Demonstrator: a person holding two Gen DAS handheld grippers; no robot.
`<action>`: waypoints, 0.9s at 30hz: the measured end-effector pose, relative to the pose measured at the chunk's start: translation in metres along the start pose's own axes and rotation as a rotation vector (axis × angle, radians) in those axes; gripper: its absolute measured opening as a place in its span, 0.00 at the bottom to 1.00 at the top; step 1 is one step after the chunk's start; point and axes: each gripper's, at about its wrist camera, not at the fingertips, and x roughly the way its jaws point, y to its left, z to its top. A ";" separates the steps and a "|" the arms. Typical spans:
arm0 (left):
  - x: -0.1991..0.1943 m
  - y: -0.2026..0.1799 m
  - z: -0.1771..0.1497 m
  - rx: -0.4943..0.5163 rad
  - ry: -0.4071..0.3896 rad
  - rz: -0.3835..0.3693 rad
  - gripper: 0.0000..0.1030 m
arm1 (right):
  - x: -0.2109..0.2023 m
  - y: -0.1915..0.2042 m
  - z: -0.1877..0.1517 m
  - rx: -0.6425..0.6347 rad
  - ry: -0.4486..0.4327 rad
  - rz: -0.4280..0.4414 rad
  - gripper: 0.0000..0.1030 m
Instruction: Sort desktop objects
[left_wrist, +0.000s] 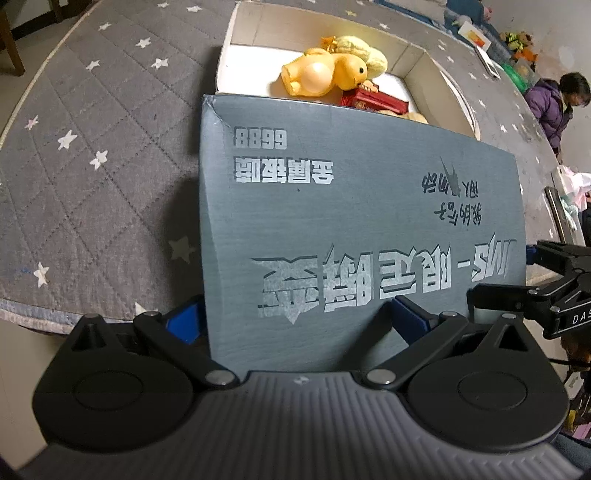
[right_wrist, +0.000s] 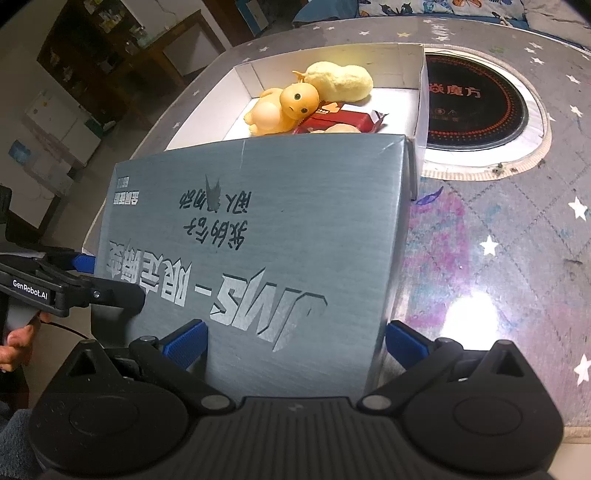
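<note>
The left claw is spread wide, its blue pads on either side of the near edge of a grey box lid. The lid's edge lies between the fingers; whether the pads touch it cannot be told, and nothing is pinched. The lid slopes up and away over the near half of an open white box, which sits on a bench covered by a grey quilted cloth with white stars.

In the uncovered far part of the box lie a yellow rubber duck toy, a pale plush peanut behind it, and a red snack packet just beside the duck, partly under the lid's far edge.

The right claw is likewise wide open, its pads astride the lid's near right corner; it grips nothing. To the right of the box, set into the bench, is a round black cooktop, touching or just beside the box's right wall. At the bench's far right edge, in the left wrist view, a person in a purple jacket is seen.
</note>
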 end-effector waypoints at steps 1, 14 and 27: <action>-0.001 0.000 -0.001 0.002 -0.009 0.001 1.00 | -0.002 0.001 0.001 -0.005 -0.008 -0.001 1.00; -0.035 -0.011 0.010 0.008 -0.143 -0.011 1.00 | -0.028 0.015 0.008 -0.067 -0.108 -0.011 1.00; -0.045 -0.019 0.046 0.009 -0.256 -0.033 1.00 | -0.046 0.007 0.047 -0.072 -0.229 -0.055 1.00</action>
